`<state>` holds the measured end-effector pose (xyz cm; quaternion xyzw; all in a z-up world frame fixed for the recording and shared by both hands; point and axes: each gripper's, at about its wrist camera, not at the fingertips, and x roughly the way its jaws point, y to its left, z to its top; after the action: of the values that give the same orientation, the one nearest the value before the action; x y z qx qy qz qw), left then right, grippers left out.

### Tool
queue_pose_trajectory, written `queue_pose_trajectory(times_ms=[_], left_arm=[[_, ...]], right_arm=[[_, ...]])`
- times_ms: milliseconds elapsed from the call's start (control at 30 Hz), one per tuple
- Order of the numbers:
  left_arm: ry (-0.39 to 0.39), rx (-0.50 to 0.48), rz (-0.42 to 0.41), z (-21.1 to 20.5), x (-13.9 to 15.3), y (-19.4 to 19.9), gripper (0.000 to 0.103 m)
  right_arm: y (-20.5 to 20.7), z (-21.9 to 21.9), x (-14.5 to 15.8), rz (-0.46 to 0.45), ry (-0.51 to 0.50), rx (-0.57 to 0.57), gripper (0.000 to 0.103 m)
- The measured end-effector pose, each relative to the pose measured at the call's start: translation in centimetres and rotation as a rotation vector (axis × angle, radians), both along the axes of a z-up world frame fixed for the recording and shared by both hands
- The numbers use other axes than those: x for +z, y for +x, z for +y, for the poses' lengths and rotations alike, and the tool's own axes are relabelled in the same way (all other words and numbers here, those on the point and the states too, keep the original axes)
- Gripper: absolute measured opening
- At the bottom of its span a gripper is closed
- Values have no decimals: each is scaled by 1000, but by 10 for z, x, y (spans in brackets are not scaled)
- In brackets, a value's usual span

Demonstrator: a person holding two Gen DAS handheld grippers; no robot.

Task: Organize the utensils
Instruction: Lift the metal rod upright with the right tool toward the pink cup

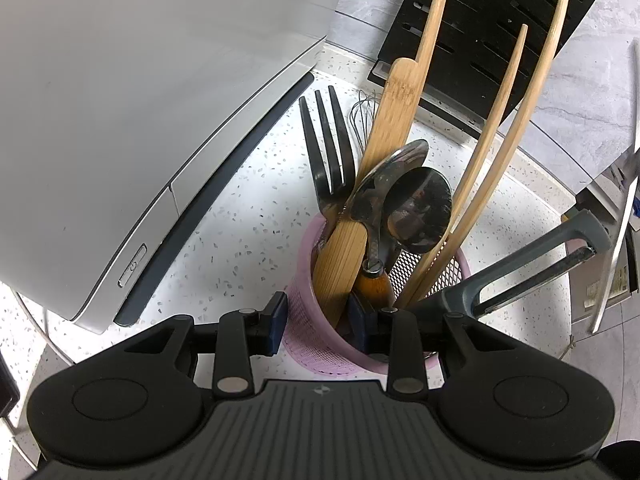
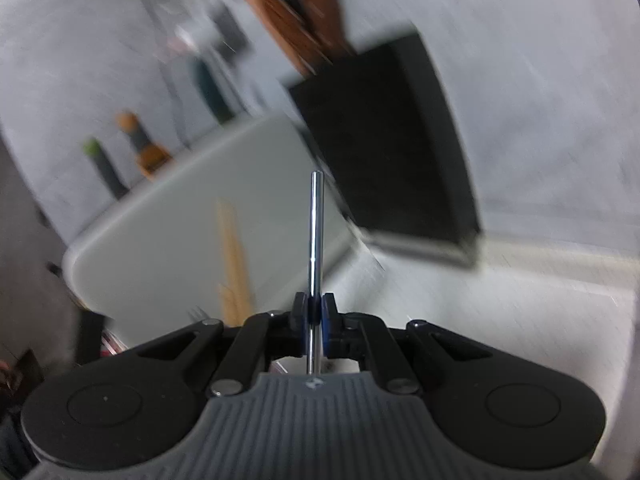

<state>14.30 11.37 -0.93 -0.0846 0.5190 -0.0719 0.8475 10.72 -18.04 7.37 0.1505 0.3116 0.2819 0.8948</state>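
Observation:
A pink mesh utensil holder stands on the speckled counter. It holds a black fork, two metal spoons, a wooden spatula and long bamboo sticks. My left gripper is shut on the holder's near wall, one pad outside and one inside. A grey peeler leans at the holder's right. In the blurred right wrist view, my right gripper is shut on a thin shiny metal utensil handle seen edge-on, held up in the air; its far end is hidden.
A white appliance fills the left. A black knife block stands behind the holder and a wire whisk lies on the counter. The right wrist view shows the knife block, the appliance and bottles at the wall.

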Motion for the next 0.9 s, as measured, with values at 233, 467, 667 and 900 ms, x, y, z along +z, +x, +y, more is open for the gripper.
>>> queue_pose_trajectory(times_ms=[233, 467, 667, 900], left_arm=[[2, -2, -1, -1, 0, 0, 38], [-3, -4, -3, 1, 1, -1, 38], [3, -8, -5, -1, 1, -1, 38], [4, -8, -6, -1, 1, -1, 38]], right_arm=[[-21, 50, 28, -227, 52, 80, 3], [-22, 94, 27, -441, -50, 102, 3], [-21, 119, -11, -468, -221, 184, 3], [-7, 116, -22, -317, -216, 272, 3]])
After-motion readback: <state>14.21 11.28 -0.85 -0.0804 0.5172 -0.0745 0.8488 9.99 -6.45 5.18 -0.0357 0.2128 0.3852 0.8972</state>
